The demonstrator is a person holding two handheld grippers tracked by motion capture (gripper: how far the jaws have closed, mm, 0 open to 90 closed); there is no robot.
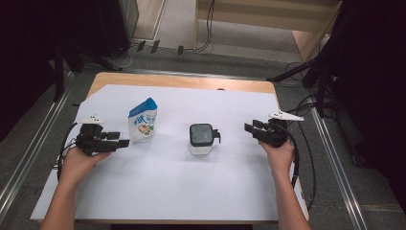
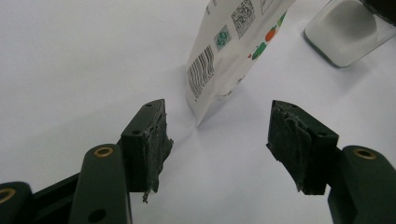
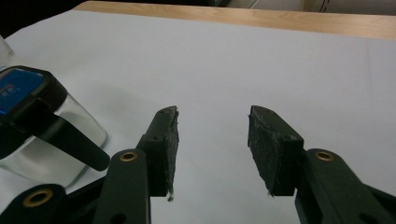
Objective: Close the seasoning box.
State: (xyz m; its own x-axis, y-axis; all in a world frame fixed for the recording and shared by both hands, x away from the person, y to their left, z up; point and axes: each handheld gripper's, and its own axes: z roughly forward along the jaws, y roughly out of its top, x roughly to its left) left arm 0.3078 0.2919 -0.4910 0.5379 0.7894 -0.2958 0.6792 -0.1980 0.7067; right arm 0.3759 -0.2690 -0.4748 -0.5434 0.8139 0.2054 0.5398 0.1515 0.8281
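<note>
From the high view, my left gripper (image 1: 123,142) sits at the left middle of the frame, hand underneath it, forearm coming up from the bottom left, tips aimed right at the blue-and-white snack pouch (image 1: 142,120) standing just beside it. My right gripper (image 1: 248,128) is at the right middle, aimed left toward the clear container with a black lid (image 1: 201,138) at centre, well apart from it.

Left gripper view: jaws spread wide with nothing between them, and the pouch (image 2: 233,46) stands just ahead at top centre, container (image 2: 348,32) at the upper right.

Right gripper view: jaws partly open and empty over the white sheet (image 3: 233,70), container (image 3: 42,126) off at the left edge.
</note>
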